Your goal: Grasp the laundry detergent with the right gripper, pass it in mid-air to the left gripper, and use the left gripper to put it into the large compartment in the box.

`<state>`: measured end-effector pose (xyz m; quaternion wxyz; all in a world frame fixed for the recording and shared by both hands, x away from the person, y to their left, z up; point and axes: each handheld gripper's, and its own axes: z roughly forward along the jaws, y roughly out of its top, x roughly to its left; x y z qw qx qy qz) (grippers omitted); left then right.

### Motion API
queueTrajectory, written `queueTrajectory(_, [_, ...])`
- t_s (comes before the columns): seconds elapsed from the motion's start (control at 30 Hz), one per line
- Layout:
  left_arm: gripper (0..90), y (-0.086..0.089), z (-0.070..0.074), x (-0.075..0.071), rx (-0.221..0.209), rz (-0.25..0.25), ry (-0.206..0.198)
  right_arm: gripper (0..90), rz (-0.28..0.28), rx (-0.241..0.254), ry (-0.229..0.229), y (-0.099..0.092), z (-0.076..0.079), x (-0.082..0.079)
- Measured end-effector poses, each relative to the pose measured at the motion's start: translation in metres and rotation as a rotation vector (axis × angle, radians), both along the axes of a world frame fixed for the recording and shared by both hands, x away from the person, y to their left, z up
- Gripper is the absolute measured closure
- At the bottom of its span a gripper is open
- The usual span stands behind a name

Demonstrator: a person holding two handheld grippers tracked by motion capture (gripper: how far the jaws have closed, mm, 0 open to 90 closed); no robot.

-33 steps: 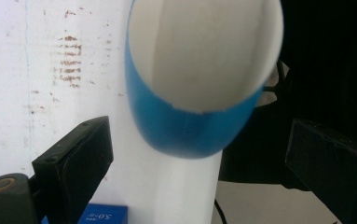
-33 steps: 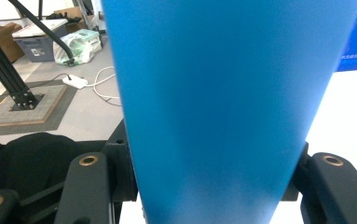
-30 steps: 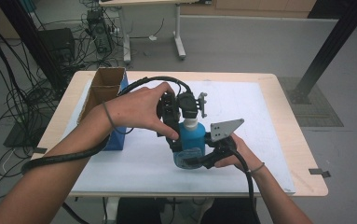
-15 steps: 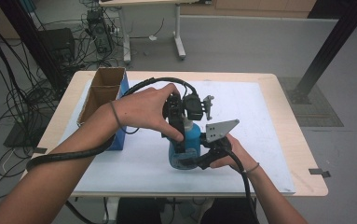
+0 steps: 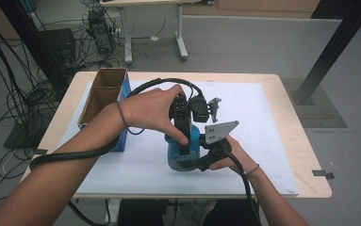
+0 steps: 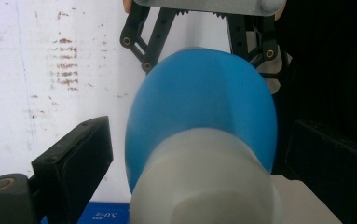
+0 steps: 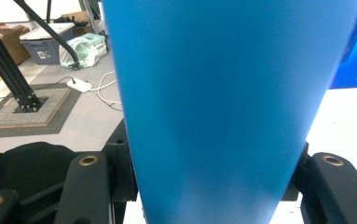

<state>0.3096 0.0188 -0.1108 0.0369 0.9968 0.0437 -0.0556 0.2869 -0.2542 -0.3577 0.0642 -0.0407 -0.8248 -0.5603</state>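
A blue bottle (image 5: 176, 153) stands upright on the white mat in the middle of the table. My right gripper (image 5: 187, 162) reaches in level from the right and is shut on the bottle's lower body; in the right gripper view the blue wall (image 7: 223, 93) sits clamped between both jaws of the gripper (image 7: 213, 182). My left gripper (image 5: 184, 141) points down over the top of the bottle. In the left gripper view the white cap (image 6: 204, 186) lies between its jaws, with a gap beside the left pad (image 6: 73, 168). The blue shoulder (image 6: 204, 107) shows below the cap.
An open cardboard box (image 5: 103, 92) with a blue side (image 5: 121, 136) stands at the table's left. The white mat (image 5: 258, 122) covers most of the wooden table (image 5: 305, 160). Cables trail from both grippers. Desks, cables and a black stand post are on the floor around the table.
The left gripper has come down a little over the bottle's top, so the white cap seen earlier in the high view is now covered. The right gripper keeps its hold.
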Motion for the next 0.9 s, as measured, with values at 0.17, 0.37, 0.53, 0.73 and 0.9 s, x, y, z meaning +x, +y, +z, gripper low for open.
queueTrajectory(0.17, [8.1,-0.0033,-0.0016,-0.0012,0.012,-0.005,-0.006,41.0,0.001,0.002,-0.001,0.0004,0.0003,-0.0001])
queueTrajectory(0.37, [8.1,-0.0052,-0.0028,-0.002,0.014,-0.007,-0.007,41.0,0.004,0.002,0.002,0.0014,-0.0002,-0.0001])
queueTrajectory(0.53, [8.1,-0.0051,-0.0014,-0.0015,0.013,-0.007,-0.008,41.0,0.006,-0.002,-0.006,0.0024,0.0004,-0.0005])
queueTrajectory(0.73, [8.1,-0.0045,-0.0015,-0.0013,0.014,-0.005,-0.009,41.0,0.004,-0.011,-0.012,0.003,0.0012,-0.0005])
queueTrajectory(0.9, [8.1,-0.0042,-0.0018,-0.0013,0.014,-0.003,-0.008,41.0,0.004,-0.008,-0.013,0.0023,0.0008,-0.0002])
